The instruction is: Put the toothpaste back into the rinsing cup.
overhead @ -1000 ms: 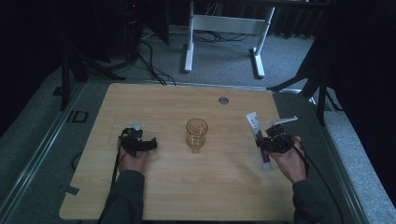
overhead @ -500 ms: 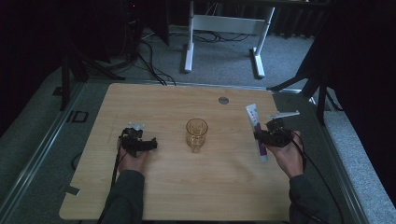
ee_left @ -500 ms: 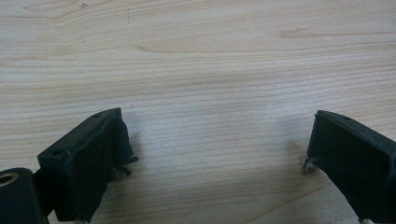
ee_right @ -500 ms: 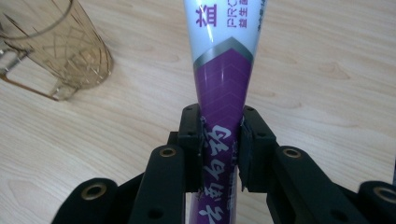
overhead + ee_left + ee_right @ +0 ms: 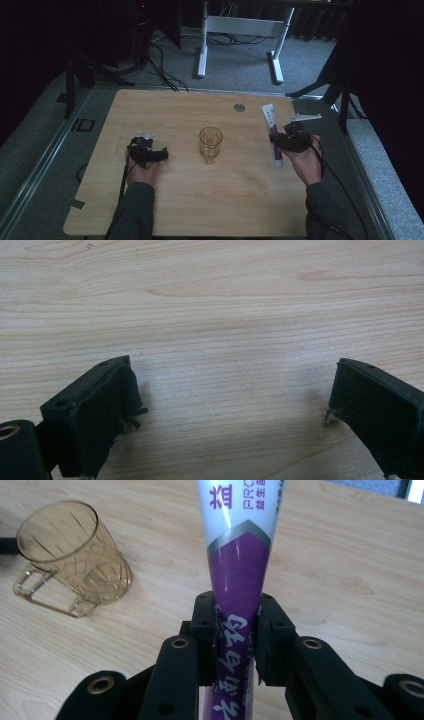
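Note:
A purple and white toothpaste tube (image 5: 269,119) (image 5: 240,555) is at the right of the wooden table (image 5: 200,200). My right gripper (image 5: 276,143) (image 5: 237,625) is shut on its purple lower part, and the white end points away from the person. An amber glass mug (image 5: 210,143) (image 5: 70,555) stands upright mid-table, to the left of the tube and apart from it. At the left, my left gripper (image 5: 161,154) (image 5: 232,390) rests low over the bare wood. Its jaws stand wide open with nothing between them.
A small round grey cap (image 5: 239,107) sits in the tabletop near its far edge. Beyond the table, a white desk frame (image 5: 202,50) and loose cables (image 5: 160,70) lie on the grey carpet. Bare wood surrounds the mug on all sides.
The right gripper and the tube in it have shifted slightly toward the far side of the table. The left gripper and the mug have not moved.

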`<state>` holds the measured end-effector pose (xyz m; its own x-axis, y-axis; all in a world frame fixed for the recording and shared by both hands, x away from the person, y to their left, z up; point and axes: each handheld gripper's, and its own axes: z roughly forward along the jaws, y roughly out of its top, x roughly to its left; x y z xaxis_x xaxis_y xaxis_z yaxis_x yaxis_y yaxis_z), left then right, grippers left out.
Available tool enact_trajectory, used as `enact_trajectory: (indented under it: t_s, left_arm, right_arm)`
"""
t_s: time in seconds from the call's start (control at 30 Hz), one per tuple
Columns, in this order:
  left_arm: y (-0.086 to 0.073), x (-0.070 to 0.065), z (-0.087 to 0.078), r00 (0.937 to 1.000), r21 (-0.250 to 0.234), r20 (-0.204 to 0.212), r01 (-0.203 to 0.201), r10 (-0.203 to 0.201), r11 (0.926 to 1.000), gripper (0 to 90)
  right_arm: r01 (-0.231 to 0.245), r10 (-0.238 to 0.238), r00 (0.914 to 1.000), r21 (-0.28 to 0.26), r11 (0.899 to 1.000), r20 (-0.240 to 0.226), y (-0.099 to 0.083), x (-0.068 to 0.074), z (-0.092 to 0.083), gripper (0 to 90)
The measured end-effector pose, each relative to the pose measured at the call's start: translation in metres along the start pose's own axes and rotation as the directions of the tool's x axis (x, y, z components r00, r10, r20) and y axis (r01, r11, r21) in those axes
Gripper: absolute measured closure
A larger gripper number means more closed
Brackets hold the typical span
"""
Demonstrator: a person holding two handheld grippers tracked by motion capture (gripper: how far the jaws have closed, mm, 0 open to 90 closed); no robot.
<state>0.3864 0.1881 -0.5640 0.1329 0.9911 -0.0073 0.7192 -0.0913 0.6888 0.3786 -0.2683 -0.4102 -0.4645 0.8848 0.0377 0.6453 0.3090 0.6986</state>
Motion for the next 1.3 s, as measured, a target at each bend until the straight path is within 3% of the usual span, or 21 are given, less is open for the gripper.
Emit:
enact_trajectory:
  t_s: [1.07,1.3]
  left_arm:
    - [0.000,0.000,0.000,1.0000,0.001,0.000,0.000,0.000,1.0000,4.2]
    - [0.000,0.000,0.000,1.0000,0.001,0.000,0.000,0.000,1.0000,4.2]
  right_arm:
    - [-0.014,0.010,0.9991,-0.111,0.994,-0.041,0.024,0.013,0.006,74.3]
    - [0.002,-0.007,0.9992,-0.128,0.992,-0.039,0.030,0.019,0.006,74.4]
